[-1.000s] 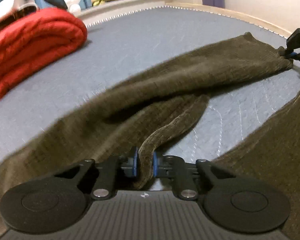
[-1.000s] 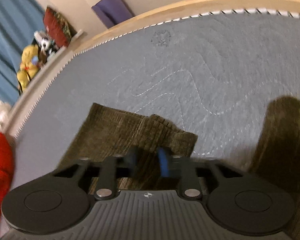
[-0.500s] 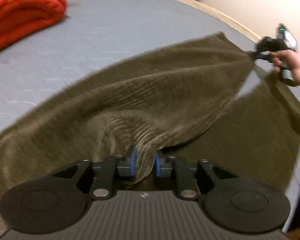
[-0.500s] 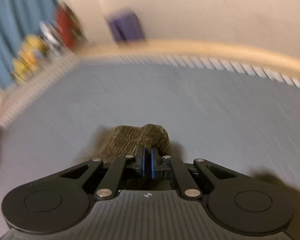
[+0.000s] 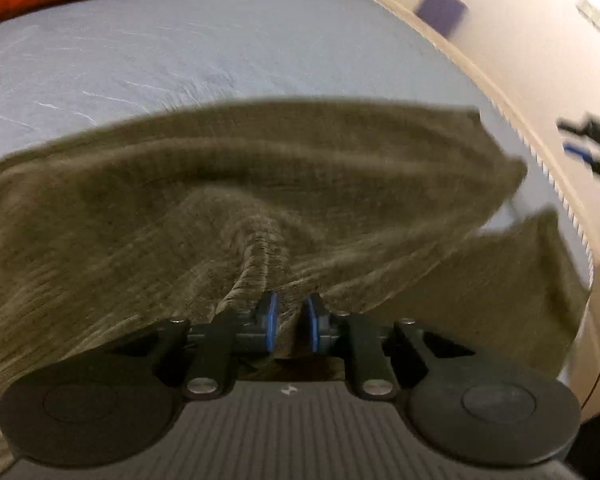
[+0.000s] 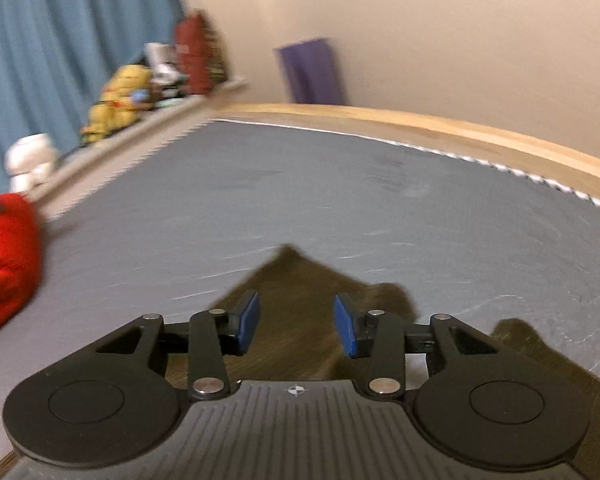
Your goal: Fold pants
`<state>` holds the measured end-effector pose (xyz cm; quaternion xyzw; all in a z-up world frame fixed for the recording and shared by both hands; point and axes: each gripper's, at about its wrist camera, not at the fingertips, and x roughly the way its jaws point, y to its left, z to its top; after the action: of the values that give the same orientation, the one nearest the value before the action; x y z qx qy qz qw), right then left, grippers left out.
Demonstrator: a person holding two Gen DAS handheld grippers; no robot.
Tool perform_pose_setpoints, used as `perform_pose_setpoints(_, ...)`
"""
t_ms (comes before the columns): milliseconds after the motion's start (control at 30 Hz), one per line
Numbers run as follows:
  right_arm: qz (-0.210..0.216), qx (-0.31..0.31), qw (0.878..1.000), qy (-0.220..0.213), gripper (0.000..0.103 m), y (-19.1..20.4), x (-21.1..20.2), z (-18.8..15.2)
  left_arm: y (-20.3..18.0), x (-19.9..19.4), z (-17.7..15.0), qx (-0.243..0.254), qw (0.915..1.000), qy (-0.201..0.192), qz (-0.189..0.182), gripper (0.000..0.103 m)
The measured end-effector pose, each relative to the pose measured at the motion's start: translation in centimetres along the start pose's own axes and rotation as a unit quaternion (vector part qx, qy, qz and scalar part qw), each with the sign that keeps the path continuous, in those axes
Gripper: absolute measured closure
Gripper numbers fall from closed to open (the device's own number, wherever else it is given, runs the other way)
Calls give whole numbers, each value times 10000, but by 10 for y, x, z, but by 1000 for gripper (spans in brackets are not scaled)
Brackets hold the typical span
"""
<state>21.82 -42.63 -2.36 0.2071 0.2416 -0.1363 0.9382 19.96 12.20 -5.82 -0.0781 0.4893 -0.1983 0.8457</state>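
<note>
The olive-brown ribbed pants (image 5: 260,184) lie on the grey mattress, one leg folded over toward the other. My left gripper (image 5: 290,326) is shut on a bunched fold of the pants, the cloth pinched between its blue pads. My right gripper (image 6: 296,326) is open above the hem end of the pants (image 6: 296,280), which lies on the mattress below it, and holds nothing. The right gripper also shows in the left wrist view (image 5: 588,144), at the far right, apart from the cloth.
The grey mattress (image 6: 340,184) has a wooden bed frame (image 6: 440,126) along its far edge. A red blanket (image 6: 4,256) lies at the left. Stuffed toys (image 6: 120,96) sit on a ledge by blue curtains. A purple object (image 6: 312,70) stands against the wall.
My right gripper has opened and let go of the pant hem, which dropped onto the mattress. My left gripper still holds its fold and has carried the leg across.
</note>
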Motion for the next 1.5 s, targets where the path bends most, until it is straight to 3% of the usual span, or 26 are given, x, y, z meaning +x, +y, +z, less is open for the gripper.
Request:
perform_pose_setpoints(133, 981, -712, 9926, 96, 47, 42, -64, -24, 10, -65, 1, -373, 9967, -715, -74, 81)
perform_pose_setpoints(233, 1754, -1331, 9749, 331, 46, 73, -104, -60, 22, -101, -10, -605, 9937, -897, 280, 81)
perform_pose_setpoints(300, 2278, -1760, 9564, 489, 46, 91, -126, -92, 34, -127, -27, -803, 9905, -949, 594, 81)
perform_pose_setpoints(400, 2863, -2585, 9187, 848, 51, 123, -151, -140, 51, -169, -63, -930, 9881, -827, 904, 81)
perform_pose_setpoints(500, 3404, -3504, 8672, 967, 53, 150, -175, -187, 75, -200, -95, -1220, 9797, -632, 1457, 80)
perform_pose_setpoints(600, 3920, -4157, 8140, 1049, 55, 168, -208, -227, 92, -216, -134, -1424, 9726, -548, 1753, 58)
perform_pose_setpoints(633, 4066, -4342, 7959, 1131, 55, 172, -215, -239, 100, -217, -150, -1540, 9702, -506, 1800, 46)
perform_pose_setpoints(733, 4313, -4894, 7452, 1385, 54, 182, -228, -271, 126, -205, -181, -1941, 9626, -88, 1888, 44)
perform_pose_setpoints(833, 4300, -5369, 7099, 1510, 51, 185, -234, -297, 137, -201, -186, -1967, 9596, -183, 2005, 33)
perform_pose_setpoints(933, 4280, -5680, 6807, 1756, 48, 180, -234, -316, 145, -198, -187, -2067, 9638, -251, 1666, 27)
perform_pose_setpoints(1033, 4188, -5925, 6636, 1823, 46, 176, -229, -327, 140, -185, -183, -1902, 9697, -245, 1513, 25)
perform_pose_setpoints(1200, 4182, -5976, 6631, 1683, 48, 180, -228, -325, 134, -164, -185, -1530, 9727, -2, 1744, 30)
perform_pose_setpoints(1267, 4196, -5953, 6640, 1691, 67, 184, -223, -327, 135, -161, -187, -1487, 9729, -5, 1770, 44)
perform_pose_setpoints(1300, 4200, -5953, 6639, 1688, 72, 184, -223, -326, 132, -160, -187, -1346, 9743, -19, 1807, 48)
perform_pose_setpoints(1367, 4222, -5990, 6597, 1665, 88, 187, -223, -327, 127, -163, -185, -1167, 9755, -14, 1866, 66)
perform_pose_setpoints(1500, 4318, -6119, 6465, 1453, 94, 192, -231, -322, 117, -193, -180, -940, 9794, -270, 1766, 72)
